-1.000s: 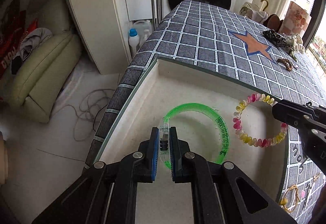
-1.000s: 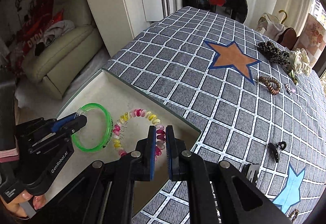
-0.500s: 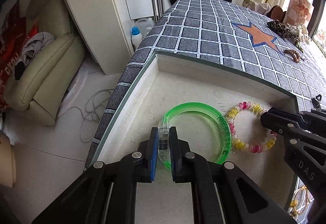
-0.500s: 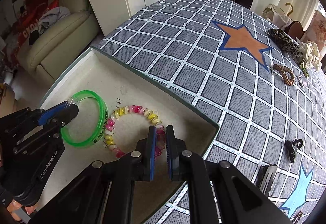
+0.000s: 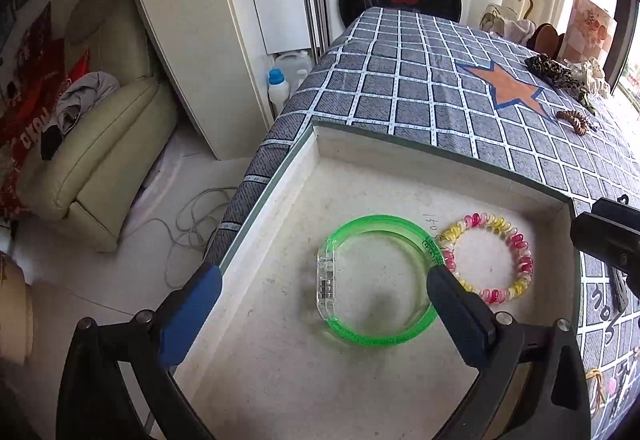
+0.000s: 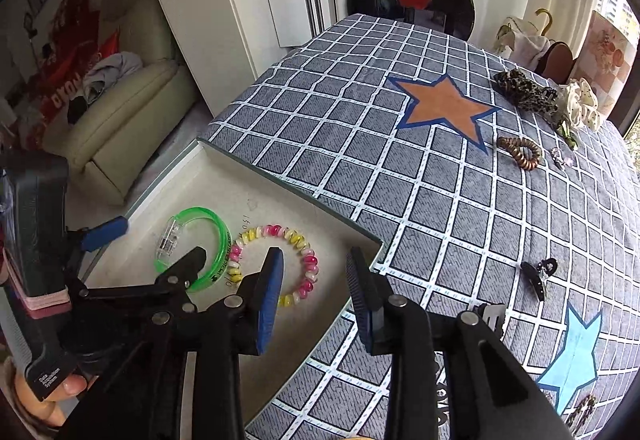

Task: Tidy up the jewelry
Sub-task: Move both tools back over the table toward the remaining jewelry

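Observation:
A green bangle [image 5: 416,240] with a clear clasp lies flat on the floor of the cream tray [image 5: 440,156]. My left gripper [image 5: 322,276] hangs over it with its jaws opening wide; the bangle sits between them, untouched by the pads. Beside it lies a pink-and-yellow bead bracelet [image 5: 516,240]. In the right wrist view the bead bracelet [image 6: 276,229] rests in the tray [image 6: 288,192] next to the green bangle [image 6: 222,236]. My right gripper [image 6: 314,260] hovers above the bracelet's right side, jaws opening, gripping nothing. The left gripper [image 6: 156,240] shows at the left.
On the checked cloth lie a brown spiral hair tie [image 6: 520,152], a leopard scrunchie [image 6: 524,90], a cream scrunchie [image 6: 582,104] and a black claw clip [image 6: 538,274]. The tray sits at the table's left corner, with floor and a sofa [image 6: 120,100] beyond.
Both grippers have opened: the left let go of the green bangle's clasp, the right let go of the bead bracelet. Both pieces now lie loose in the tray.

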Action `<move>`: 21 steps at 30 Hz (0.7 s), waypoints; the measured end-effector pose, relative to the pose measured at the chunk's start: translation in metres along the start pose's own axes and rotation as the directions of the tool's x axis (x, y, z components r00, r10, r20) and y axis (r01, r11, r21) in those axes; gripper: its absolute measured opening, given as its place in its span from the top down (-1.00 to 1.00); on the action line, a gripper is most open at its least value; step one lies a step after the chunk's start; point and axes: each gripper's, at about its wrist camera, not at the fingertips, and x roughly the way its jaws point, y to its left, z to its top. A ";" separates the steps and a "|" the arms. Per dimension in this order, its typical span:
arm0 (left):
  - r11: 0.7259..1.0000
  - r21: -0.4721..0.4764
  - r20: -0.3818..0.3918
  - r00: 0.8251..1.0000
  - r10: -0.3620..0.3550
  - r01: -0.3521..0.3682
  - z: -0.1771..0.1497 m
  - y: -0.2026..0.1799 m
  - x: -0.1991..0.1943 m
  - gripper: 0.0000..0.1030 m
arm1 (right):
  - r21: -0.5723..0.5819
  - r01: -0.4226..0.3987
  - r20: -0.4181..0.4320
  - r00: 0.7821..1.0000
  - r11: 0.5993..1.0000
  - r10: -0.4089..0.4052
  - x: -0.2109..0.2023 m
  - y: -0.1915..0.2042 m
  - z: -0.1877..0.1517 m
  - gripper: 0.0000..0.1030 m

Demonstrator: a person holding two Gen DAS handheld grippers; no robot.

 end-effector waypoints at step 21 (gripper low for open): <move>0.961 0.161 0.081 0.967 -0.240 0.225 -0.038 -0.081 -0.102 -1.00 | 0.234 0.008 0.038 0.999 0.972 -0.018 -0.087 -0.088 -0.107 -0.77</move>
